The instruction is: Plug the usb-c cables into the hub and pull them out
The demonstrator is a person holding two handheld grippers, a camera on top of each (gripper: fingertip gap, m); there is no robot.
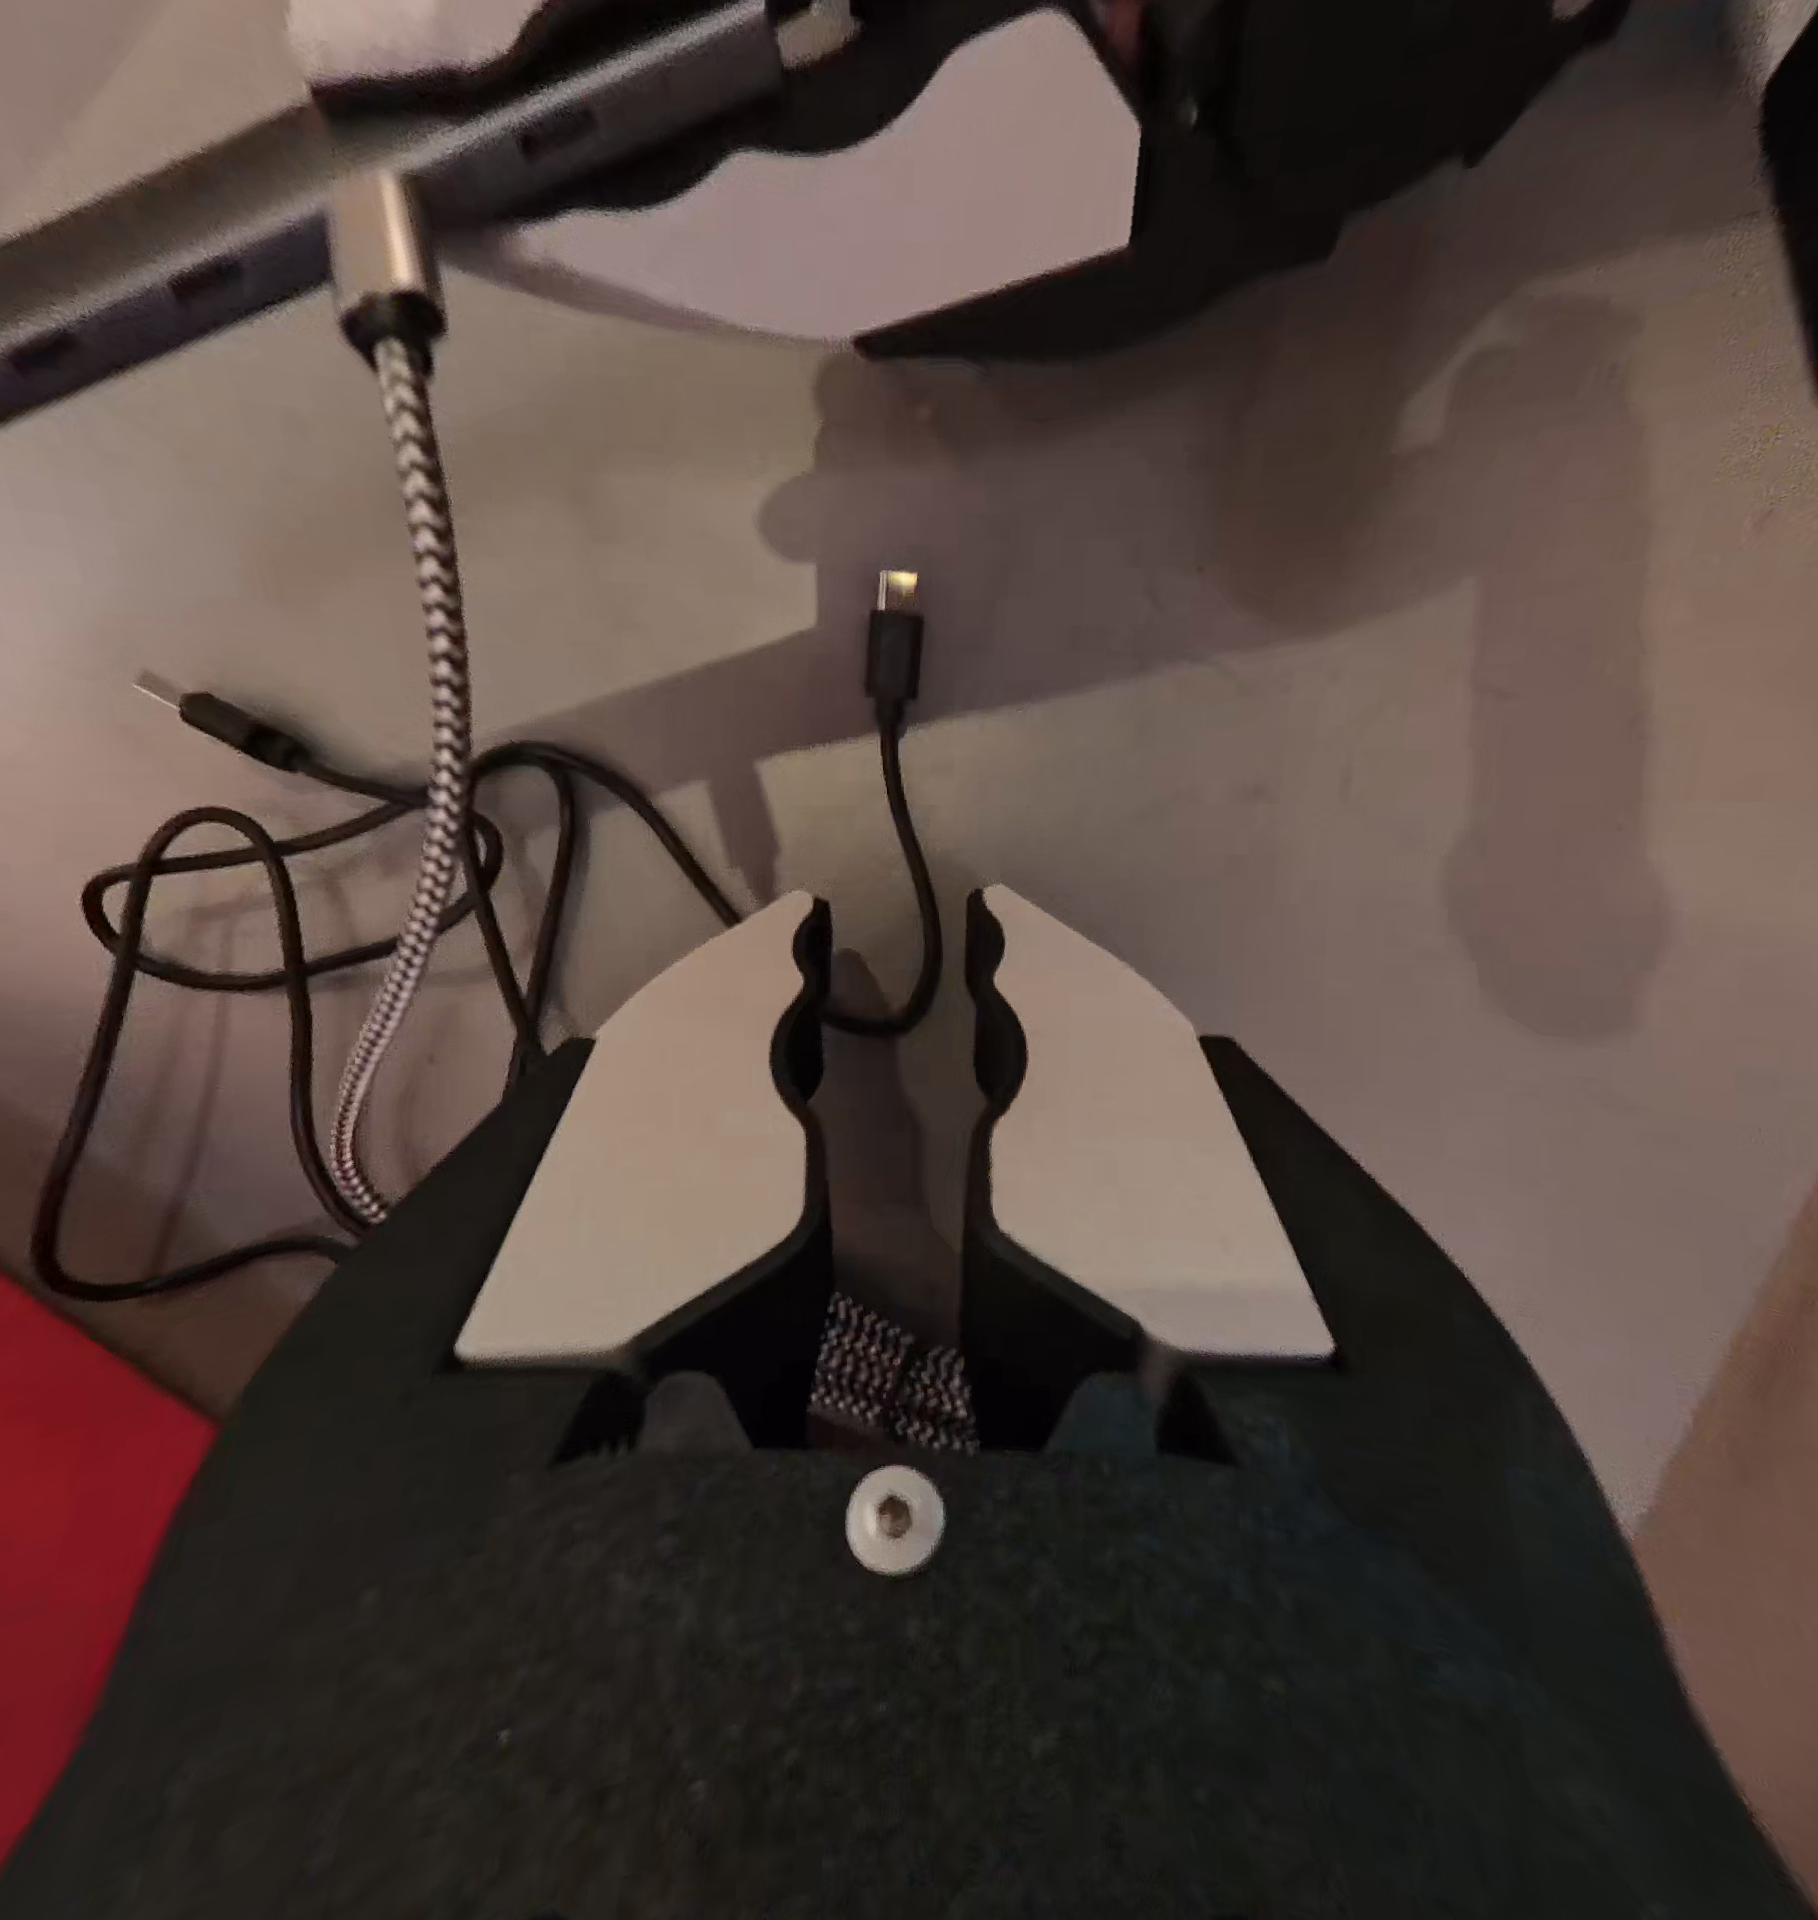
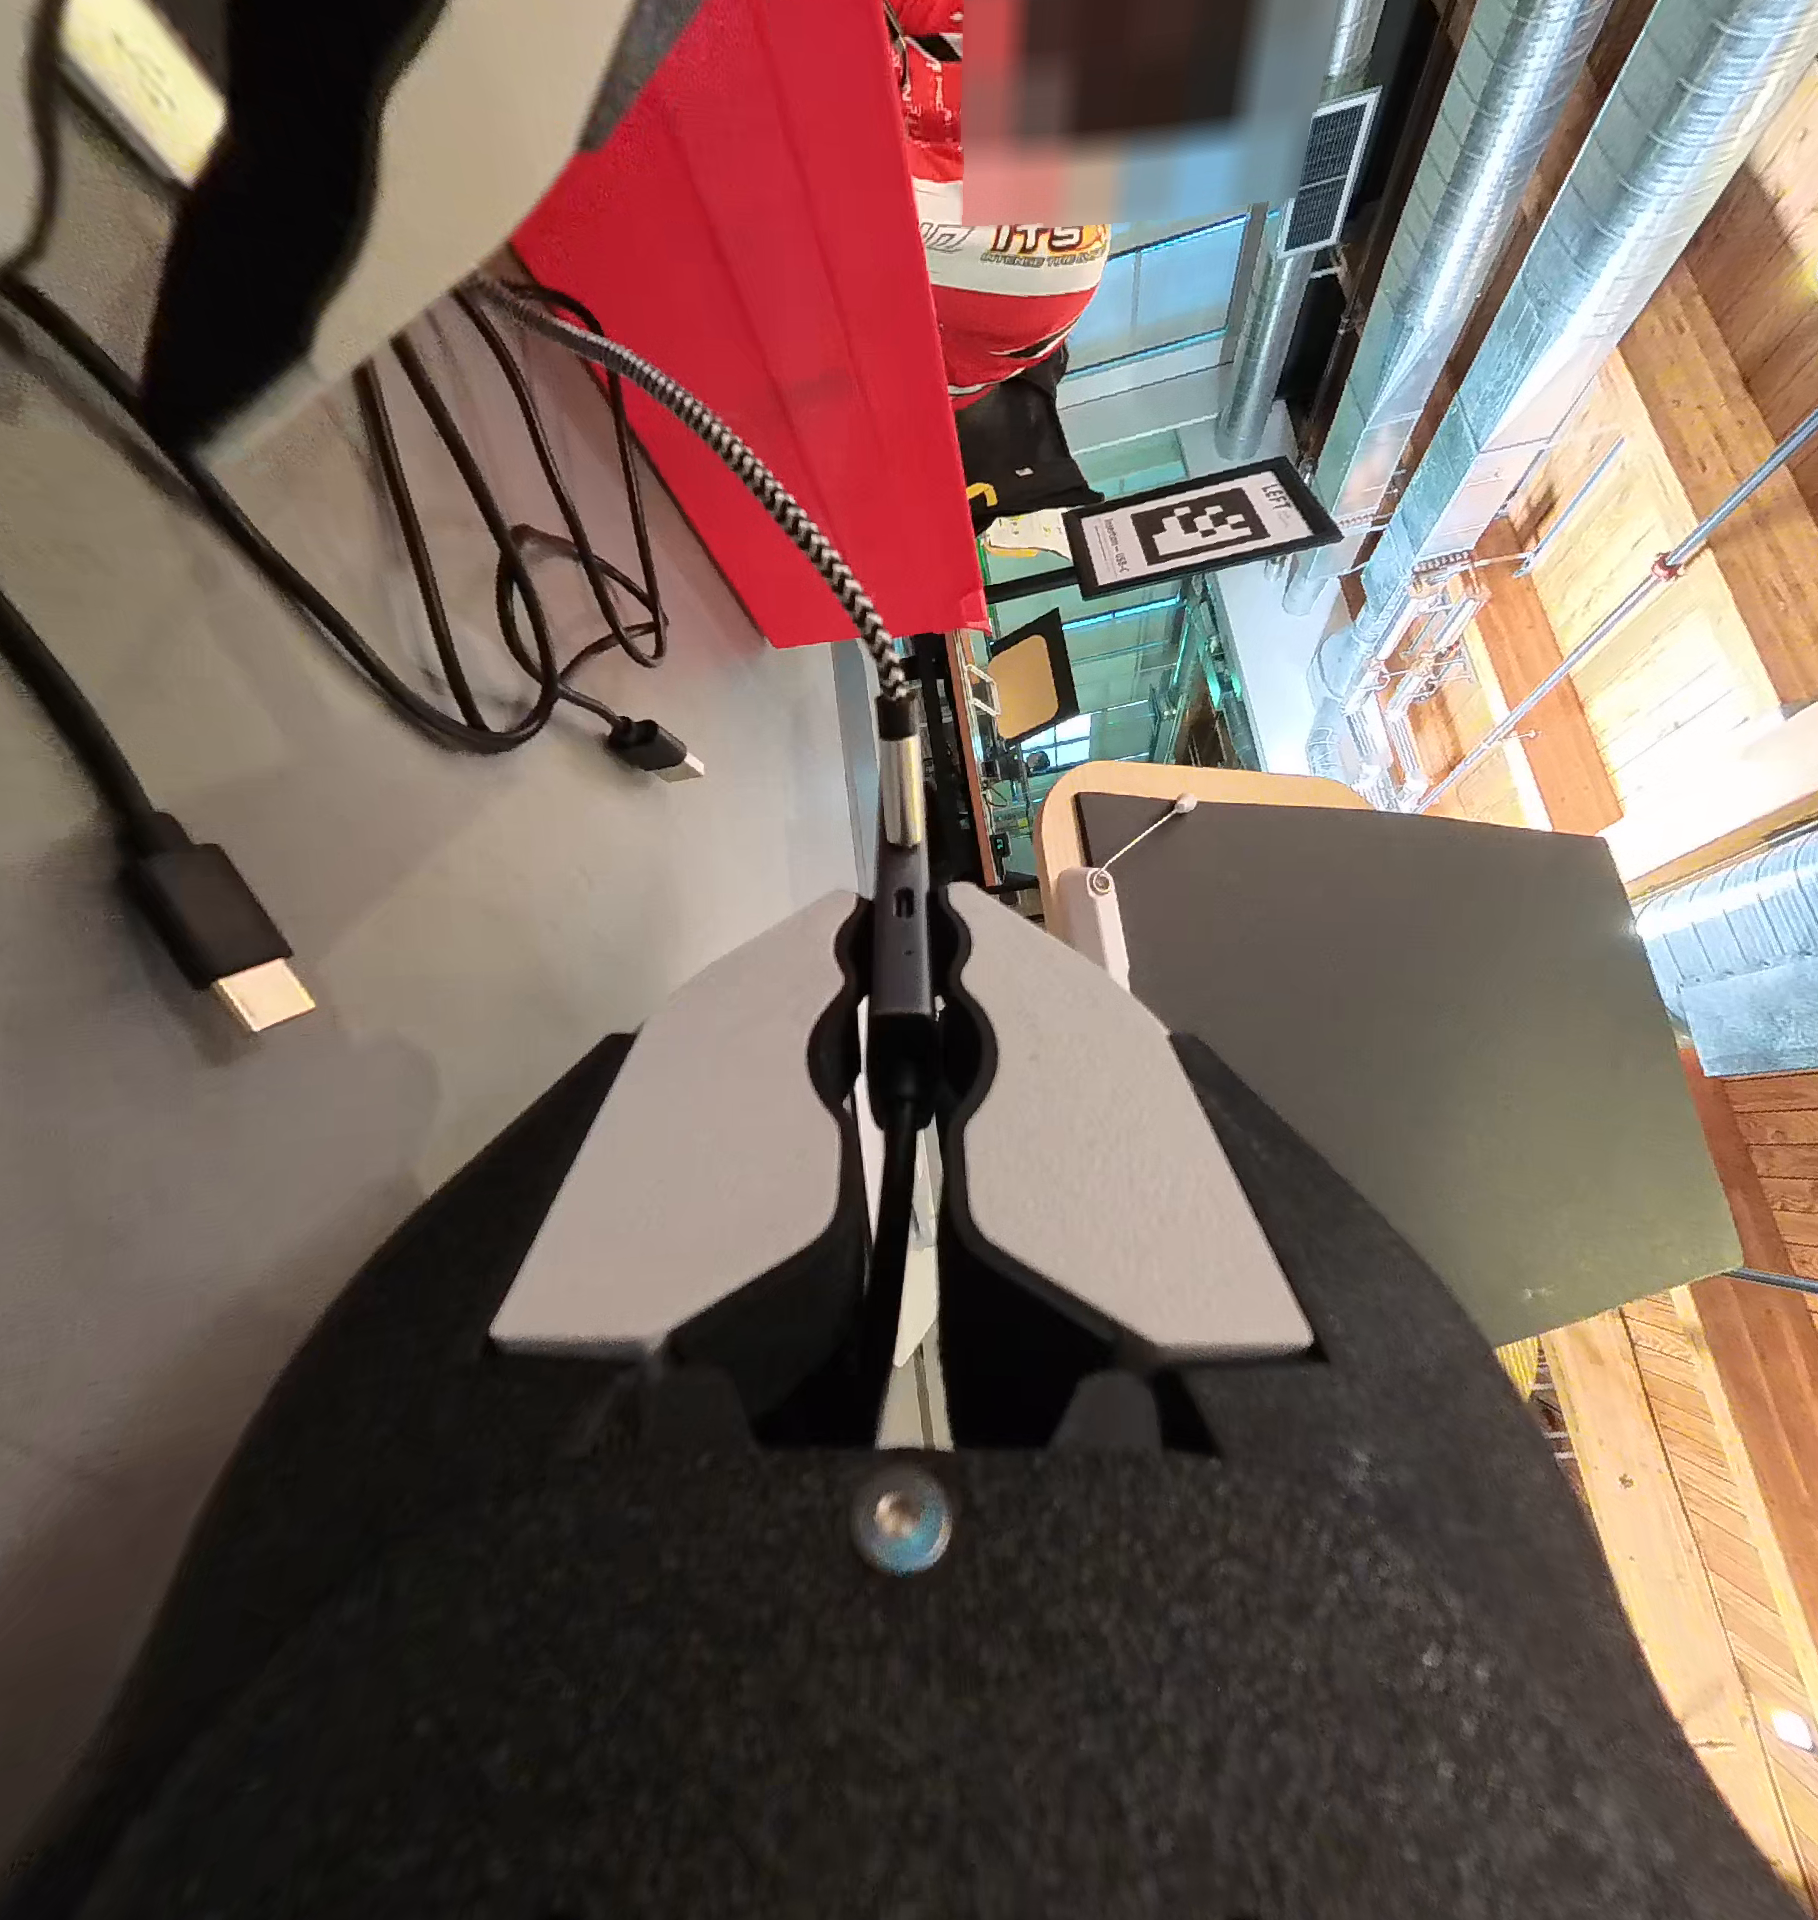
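Right gripper [image 2: 900, 935] fingers clamped on hub [image 2: 903, 956], off the bench, braided cable [image 1: 437, 665] plugged in. Left gripper [image 1: 897, 914] part-open, empty. Black USB-C plug [image 1: 892, 649] at 12 o'clock: light, rigid; pinch the shell, cord's floppy.

A grey tabletop [image 1: 1248, 831] with a red sheet [image 2: 780, 343] at its edge sits in a room with wooden plank ceiling [image 2: 1746, 520], silver ducts [image 2: 1487, 208] and windows [image 2: 1154, 301].

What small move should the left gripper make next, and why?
Probably advance the open left gripper to the black USB-C plug lying loose on the table: the braided cable already sits in the hub, which the right gripper holds.
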